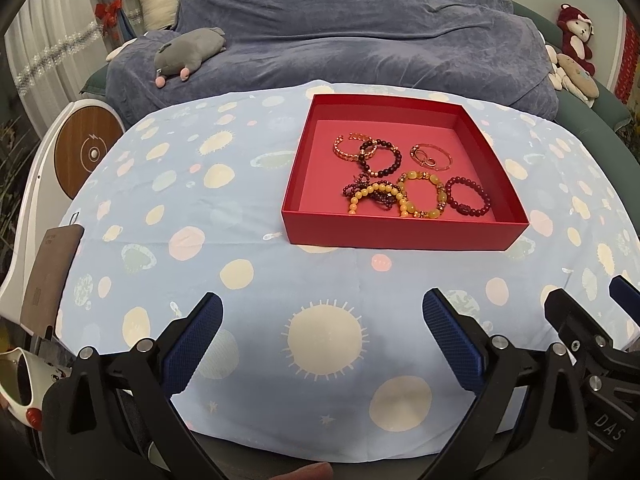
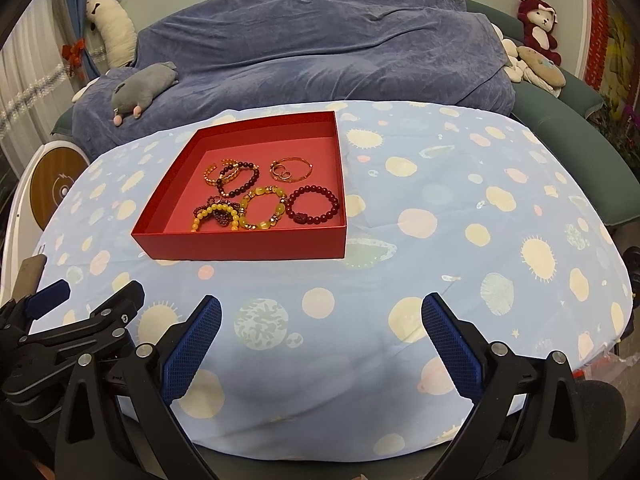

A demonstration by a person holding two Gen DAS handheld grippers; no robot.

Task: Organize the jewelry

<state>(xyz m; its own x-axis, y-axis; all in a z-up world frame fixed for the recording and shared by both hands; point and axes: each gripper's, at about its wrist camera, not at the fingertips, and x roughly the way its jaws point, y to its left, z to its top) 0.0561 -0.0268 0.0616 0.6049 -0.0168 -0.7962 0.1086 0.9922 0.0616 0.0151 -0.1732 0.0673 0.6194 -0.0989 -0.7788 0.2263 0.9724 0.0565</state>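
A shallow red box (image 1: 400, 229) (image 2: 240, 245) sits on the table's light blue spotted cloth (image 1: 224, 220) (image 2: 460, 208). Several bracelets lie inside: a dark red beaded one (image 1: 469, 196) (image 2: 314, 204), a chunky yellow one (image 1: 424, 200) (image 2: 264, 208), a dark bead loop (image 1: 380, 158) (image 2: 238, 178), gold bangles (image 1: 432, 156) (image 2: 290, 169) and a tangled yellow and garnet strand (image 1: 370, 196) (image 2: 218, 214). My left gripper (image 1: 322, 314) hangs open over the cloth's near edge, nothing between its blue pads. My right gripper (image 2: 322, 314) is open and empty too, well short of the box.
A sofa under a grey-blue throw (image 1: 340, 40) (image 2: 320, 48) lies behind the table, with plush toys (image 1: 188, 50) (image 2: 538, 26) on it. A round wooden-faced device (image 1: 84, 152) (image 2: 52, 192) stands at the left. A brown card (image 1: 48, 276) and a mug (image 1: 20, 380) sit at the left edge.
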